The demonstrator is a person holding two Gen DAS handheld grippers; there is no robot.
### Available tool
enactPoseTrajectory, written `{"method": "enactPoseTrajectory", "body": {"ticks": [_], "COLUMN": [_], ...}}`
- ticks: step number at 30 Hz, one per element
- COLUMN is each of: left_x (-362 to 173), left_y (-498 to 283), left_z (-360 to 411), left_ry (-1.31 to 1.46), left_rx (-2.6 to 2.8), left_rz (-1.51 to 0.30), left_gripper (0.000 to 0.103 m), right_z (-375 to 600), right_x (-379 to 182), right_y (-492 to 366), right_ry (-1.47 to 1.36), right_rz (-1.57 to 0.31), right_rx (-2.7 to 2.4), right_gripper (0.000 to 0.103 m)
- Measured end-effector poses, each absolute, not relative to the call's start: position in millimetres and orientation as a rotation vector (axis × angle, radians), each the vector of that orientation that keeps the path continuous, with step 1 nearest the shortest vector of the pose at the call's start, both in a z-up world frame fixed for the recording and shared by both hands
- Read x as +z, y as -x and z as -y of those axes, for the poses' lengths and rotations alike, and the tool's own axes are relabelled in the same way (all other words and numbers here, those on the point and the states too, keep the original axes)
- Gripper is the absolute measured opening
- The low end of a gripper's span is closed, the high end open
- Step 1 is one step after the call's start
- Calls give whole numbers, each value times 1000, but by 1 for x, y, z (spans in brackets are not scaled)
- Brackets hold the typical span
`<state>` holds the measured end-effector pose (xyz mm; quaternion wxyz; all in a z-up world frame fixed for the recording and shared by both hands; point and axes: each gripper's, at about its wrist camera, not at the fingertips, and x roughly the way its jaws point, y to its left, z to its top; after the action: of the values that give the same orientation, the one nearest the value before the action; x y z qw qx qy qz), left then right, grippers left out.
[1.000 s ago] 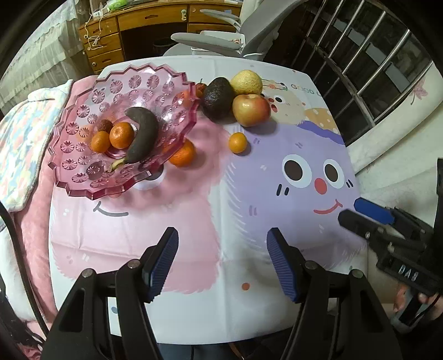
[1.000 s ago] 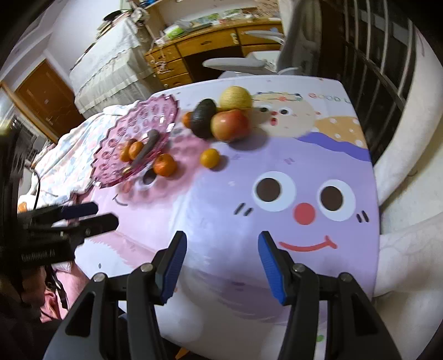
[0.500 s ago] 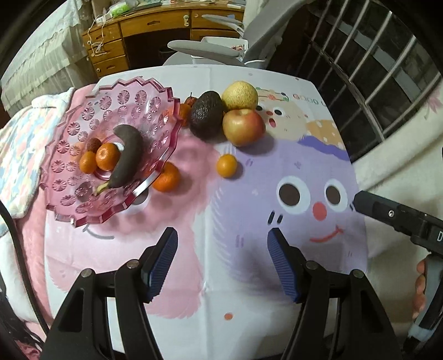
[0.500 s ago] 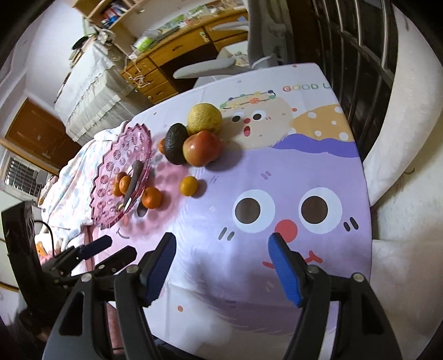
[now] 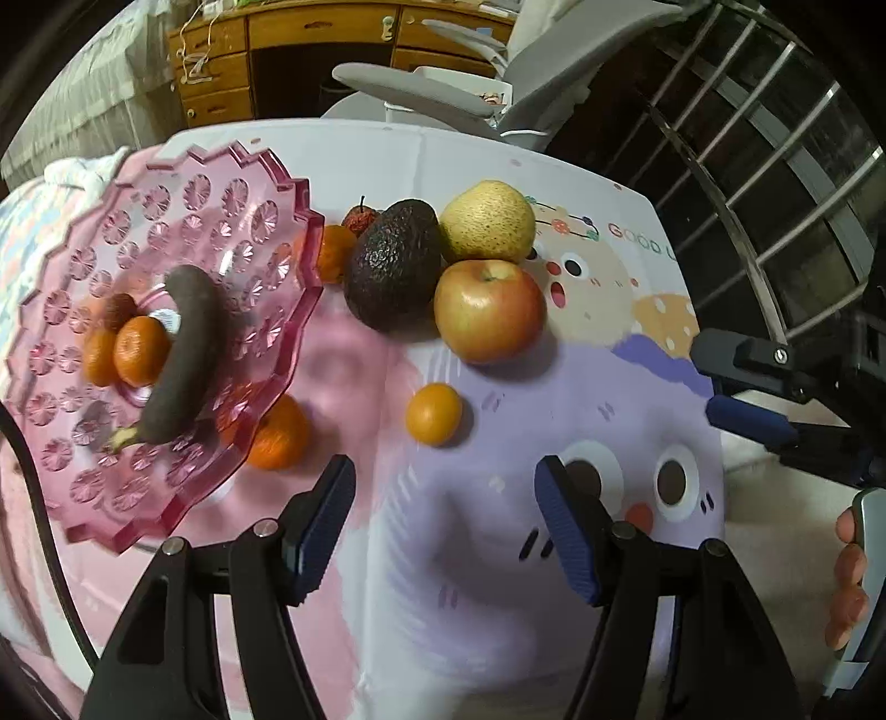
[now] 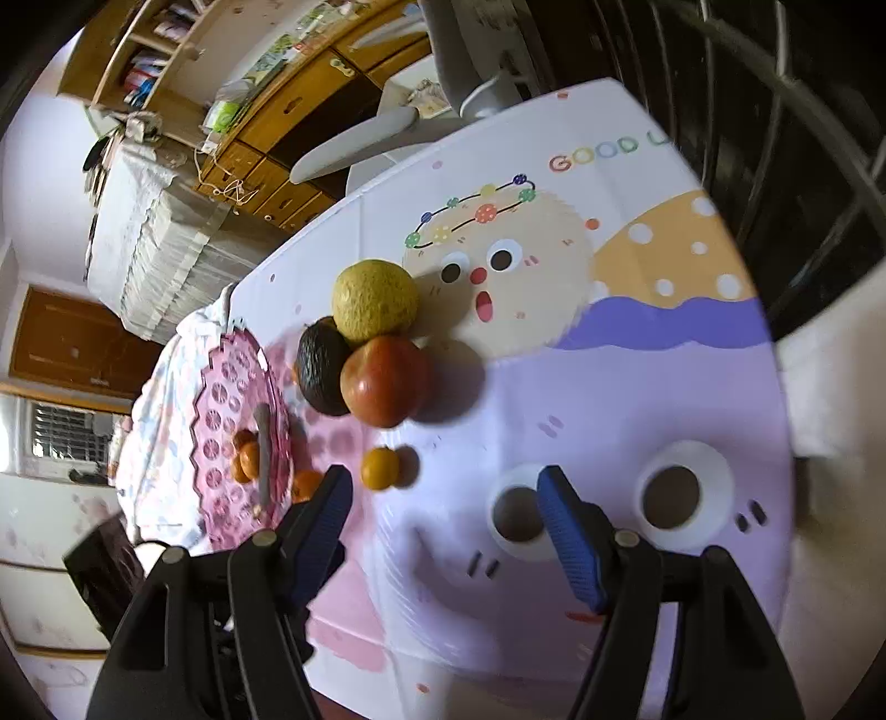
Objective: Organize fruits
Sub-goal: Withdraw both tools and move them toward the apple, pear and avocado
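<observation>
A pink glass fruit dish [image 5: 260,183] [image 6: 221,382] stands at the left and holds a dark banana [image 5: 185,354] and small oranges [image 5: 138,349]. On the cloth lie an avocado [image 5: 393,263] [image 6: 318,368], a pear [image 5: 490,227] [image 6: 374,299], an apple [image 5: 490,310] [image 6: 385,379], a small orange [image 5: 433,414] [image 6: 380,468], another orange [image 5: 279,435] beside the dish foot, and one more [image 5: 332,252] behind the rim. My left gripper [image 5: 446,512] is open and empty, just short of the small orange. My right gripper [image 6: 443,512] is open and empty, and also shows at the right of the left wrist view [image 5: 742,387].
The table has a cartoon-print cloth [image 5: 609,443]. A grey office chair [image 5: 454,83] and a wooden desk [image 5: 310,44] stand behind it. A metal railing [image 5: 775,166] runs along the right. A quilted blanket [image 6: 160,387] lies at the left edge.
Both grippers have moved forward over the table toward the fruit, so the small orange is now close ahead of each. Both stay open. The fruits have not moved.
</observation>
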<state>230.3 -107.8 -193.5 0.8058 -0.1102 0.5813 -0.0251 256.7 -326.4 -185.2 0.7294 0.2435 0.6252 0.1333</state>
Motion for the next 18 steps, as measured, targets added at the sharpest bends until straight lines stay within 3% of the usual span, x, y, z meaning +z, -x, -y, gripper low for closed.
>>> {"method": "enactPoseTrajectory", "body": {"ticks": [12,18], "left_x": [-239,-253], "left_y": [-263,-275], "left_z": [109,119], "left_ry": [266,258], "left_rx": [-45,-57], "left_rz": [-1312,-1327], "left_gripper": [63,51], "right_z": [293,277], "right_x": [-243,-264], "right_y": [-303,-315], "right_ry": [-637,-642], "right_rz": [-1484,-1523], "right_rx": [405,443], "right_gripper": [70,70]}}
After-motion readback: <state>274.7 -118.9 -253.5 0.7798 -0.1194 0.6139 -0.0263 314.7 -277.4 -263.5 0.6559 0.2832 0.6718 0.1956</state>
